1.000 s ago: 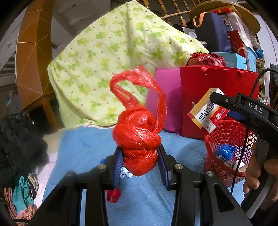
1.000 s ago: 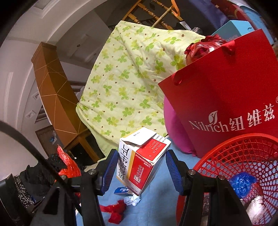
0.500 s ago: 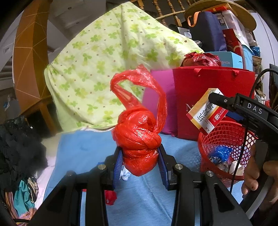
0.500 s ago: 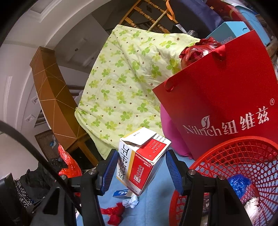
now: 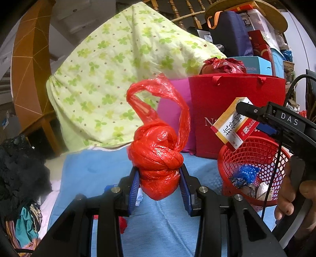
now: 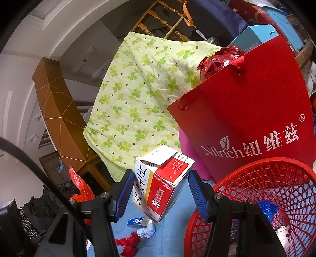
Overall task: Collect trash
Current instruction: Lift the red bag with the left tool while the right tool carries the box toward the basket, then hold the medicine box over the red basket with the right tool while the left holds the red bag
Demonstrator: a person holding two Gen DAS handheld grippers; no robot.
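Trash: a knotted, glossy red bag [image 5: 158, 158], looped handle at 12 o'clock, clenched in the left claw [image 5: 159, 182]; the right claw [image 6: 161, 187] grips a box [image 6: 160, 181].

A curved wooden headboard [image 5: 25, 75] stands at the left of the frame, under a white ceiling with moulding [image 6: 39, 25]. A green clover-print quilt [image 5: 118, 69] leans in the centre. Behind it, at the top, wooden railing posts [image 5: 175, 8] show. Blue bedding [image 5: 94, 168] covers the bed below.

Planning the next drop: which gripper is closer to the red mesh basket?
Right. The right gripper, shut on the box, sits beside the red mesh basket rim; the left gripper, holding the knotted red bag, is farther off.
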